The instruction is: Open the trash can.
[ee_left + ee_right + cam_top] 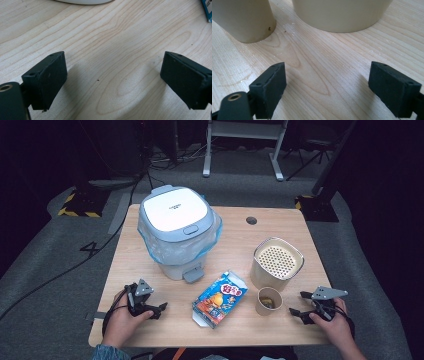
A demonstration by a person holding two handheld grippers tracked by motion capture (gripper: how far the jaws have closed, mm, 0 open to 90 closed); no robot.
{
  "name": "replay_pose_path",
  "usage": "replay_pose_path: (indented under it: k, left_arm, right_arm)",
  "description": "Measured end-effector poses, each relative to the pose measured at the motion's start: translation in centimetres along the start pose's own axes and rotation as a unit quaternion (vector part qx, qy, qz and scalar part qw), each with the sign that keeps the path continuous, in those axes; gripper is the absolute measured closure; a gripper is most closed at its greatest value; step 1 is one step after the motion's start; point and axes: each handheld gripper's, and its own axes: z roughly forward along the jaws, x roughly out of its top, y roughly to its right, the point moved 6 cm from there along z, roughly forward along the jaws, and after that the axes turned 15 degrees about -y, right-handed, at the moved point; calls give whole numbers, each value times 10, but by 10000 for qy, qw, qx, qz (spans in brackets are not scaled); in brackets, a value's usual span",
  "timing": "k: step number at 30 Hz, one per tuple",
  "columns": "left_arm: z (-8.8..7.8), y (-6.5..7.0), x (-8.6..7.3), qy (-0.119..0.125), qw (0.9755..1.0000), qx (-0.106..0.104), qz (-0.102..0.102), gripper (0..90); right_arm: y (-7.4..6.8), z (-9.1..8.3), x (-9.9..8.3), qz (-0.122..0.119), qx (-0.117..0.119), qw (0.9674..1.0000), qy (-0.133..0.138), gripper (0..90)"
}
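One bin point(179, 234), carton point(220, 298), two cups point(269, 301).

Setting is looking like a lab or test room. A lone wooden table point(150, 320) is standing on grey carpet point(45, 285), cables point(65, 270) are trailing across it, and hazard-striped stand bases point(80, 210) are sitting behind.

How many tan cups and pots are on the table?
2. The small paper cup stands near the right tongs. The bigger pot with the holed lid stands just behind it. None seem hidden.
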Motion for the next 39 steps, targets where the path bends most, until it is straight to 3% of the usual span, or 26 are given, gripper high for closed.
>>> replay_pose_path:
  k: [4, 8, 12, 19, 28, 30, 32, 39]
  left_arm:
    - [-3, -2, -1, 149, 9999, 26, -35, 222]
    - [-8, -5, -3, 92, 9999, 41, -66, 394]
    - [-13, -7, -3, 43, 10000, 45, 6, 471]
    - [-38, 0, 8, 299, 9987, -391, 161, 564]
    - [-68, 10, 25, 528, 9944, -793, 466, 634]
    - [-77, 11, 29, 565, 9931, -822, 621, 646]
    - [-81, 12, 32, 606, 9925, -857, 631, 663]
    - [-117, 14, 59, 1060, 9857, -938, 913, 713]
  right_arm:
    - [0, 0, 0, 2, 1, 10000, -1, 147]
    - [0, 0, 0, 1, 1, 10000, 0, 147]
    - [0, 0, 0, 1, 1, 10000, 0, 147]
    - [0, 0, 0, 0, 0, 10000, 0, 147]
    - [0, 0, 0, -2, -2, 10000, -1, 147]
    - [0, 0, 0, -4, -4, 10000, -1, 147]
    - [0, 0, 0, -3, -5, 10000, -2, 147]
    - [0, 0, 0, -4, -5, 10000, -3, 147]
